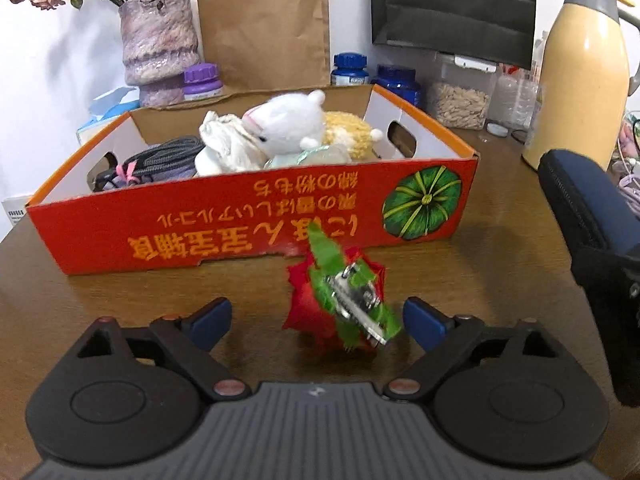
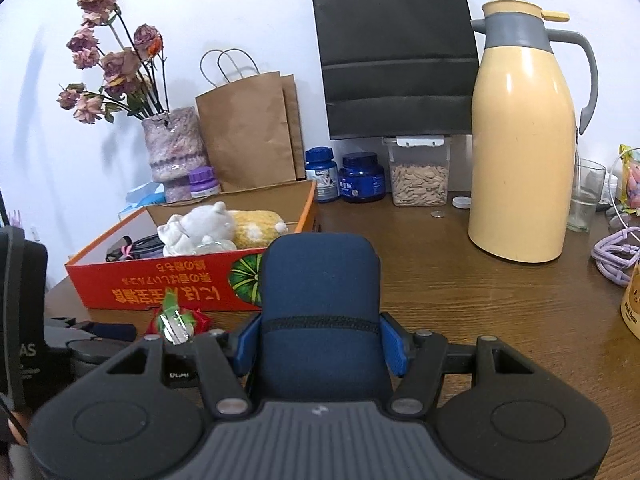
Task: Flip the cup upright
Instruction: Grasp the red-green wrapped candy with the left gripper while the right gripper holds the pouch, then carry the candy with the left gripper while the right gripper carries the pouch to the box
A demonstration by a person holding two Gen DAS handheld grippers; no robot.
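- The right gripper (image 2: 320,344) has its two fingers (image 2: 394,346) closed around the dark blue cup (image 2: 320,300), which stands between them.
- The left gripper (image 1: 318,318) is spread wide, holding nothing.
- A red and green clip (image 1: 340,300) lies between its fingers, before the red box (image 1: 248,220).

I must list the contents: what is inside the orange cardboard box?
Inside the orange box: a white plush toy, a yellow fuzzy toy, a white cloth bundle and a dark zippered pouch. These cover anything underneath.
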